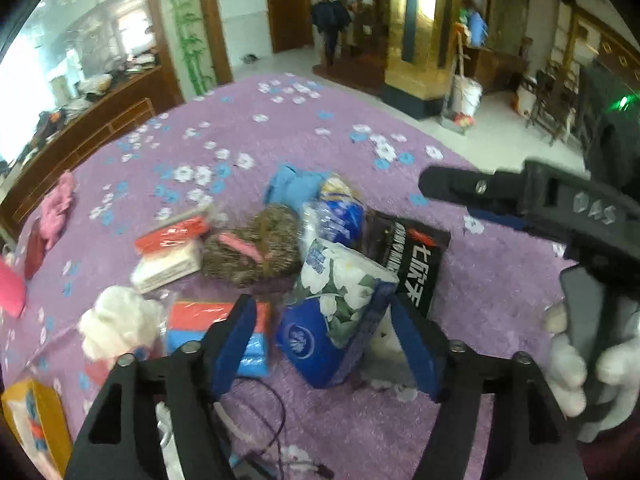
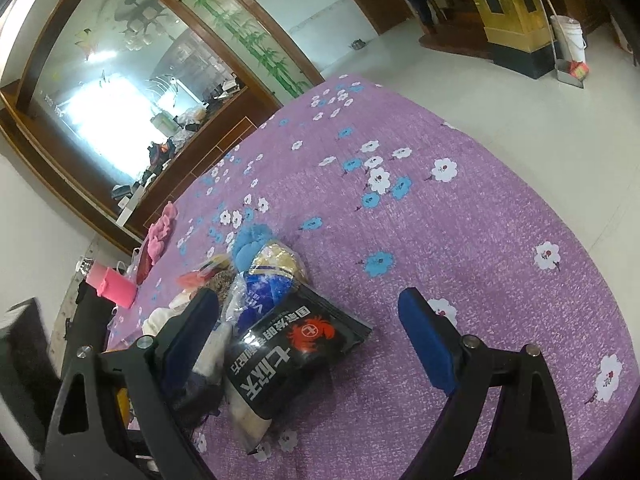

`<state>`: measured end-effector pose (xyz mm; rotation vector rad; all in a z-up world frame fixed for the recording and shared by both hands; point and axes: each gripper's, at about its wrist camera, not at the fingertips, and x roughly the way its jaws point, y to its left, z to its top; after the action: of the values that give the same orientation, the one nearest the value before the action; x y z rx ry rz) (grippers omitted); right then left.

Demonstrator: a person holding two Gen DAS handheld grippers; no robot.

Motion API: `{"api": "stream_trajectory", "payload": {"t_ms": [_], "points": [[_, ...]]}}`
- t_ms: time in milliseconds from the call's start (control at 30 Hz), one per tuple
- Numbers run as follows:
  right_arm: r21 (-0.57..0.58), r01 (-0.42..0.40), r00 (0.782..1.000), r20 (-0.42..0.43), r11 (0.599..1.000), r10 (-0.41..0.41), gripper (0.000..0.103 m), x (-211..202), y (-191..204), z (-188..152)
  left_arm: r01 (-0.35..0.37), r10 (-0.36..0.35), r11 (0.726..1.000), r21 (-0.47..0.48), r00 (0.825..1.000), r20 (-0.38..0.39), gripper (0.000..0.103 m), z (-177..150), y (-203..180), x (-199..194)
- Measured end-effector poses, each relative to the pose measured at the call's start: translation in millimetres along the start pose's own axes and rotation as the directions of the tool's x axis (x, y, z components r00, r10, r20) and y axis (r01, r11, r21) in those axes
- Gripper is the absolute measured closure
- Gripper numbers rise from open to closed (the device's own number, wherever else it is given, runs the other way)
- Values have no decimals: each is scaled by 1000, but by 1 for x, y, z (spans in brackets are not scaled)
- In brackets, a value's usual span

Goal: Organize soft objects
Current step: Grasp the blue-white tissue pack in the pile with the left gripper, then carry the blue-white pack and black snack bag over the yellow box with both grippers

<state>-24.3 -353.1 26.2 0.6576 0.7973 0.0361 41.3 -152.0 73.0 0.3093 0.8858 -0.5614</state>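
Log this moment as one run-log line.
left tool: open, at floral tissue pack | right tool: open, over black snack bag | nothing gripped | pile on purple cloth

A floral-and-blue tissue pack [image 1: 340, 304] stands tilted amid the pile on the purple bedspread [image 1: 480, 300]. A black pouch with red crab logo [image 2: 292, 352] lies just beside it. Behind sit a brown fuzzy plush [image 1: 256, 248], a blue cloth [image 1: 292, 188] and red-topped packets [image 1: 172, 248]; a white fluffy toy [image 1: 120, 320] lies left.
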Motion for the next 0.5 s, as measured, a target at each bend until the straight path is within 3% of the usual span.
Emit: {"api": "stream_trajectory", "payload": {"t_ms": [67,167,233,300,333,500], "points": [[5,0,1000,1,1000,0,12,0,-1,0,19,-19,1000,23,1000,-25,30,1,-4,11],[13,1,1000,-1,1000,-1,12,0,-3,1,85,-86,996,-21,995,-58,33,3,-3,29],[14,4,1000,-1,1000,-4,12,0,-4,0,112,-116,991,-68,991,-64,57,4,-1,34],[15,6,1000,-2,1000,-6,12,1,-4,1,120,-126,989,-85,990,-70,72,4,0,32],[13,10,1000,-3,1000,-10,12,1,-4,1,130,-136,988,-89,988,-69,76,4,1,29],[3,27,1000,-9,1000,-27,12,4,-4,0,161,-163,981,-108,987,-8,76,2,10,2]]}}
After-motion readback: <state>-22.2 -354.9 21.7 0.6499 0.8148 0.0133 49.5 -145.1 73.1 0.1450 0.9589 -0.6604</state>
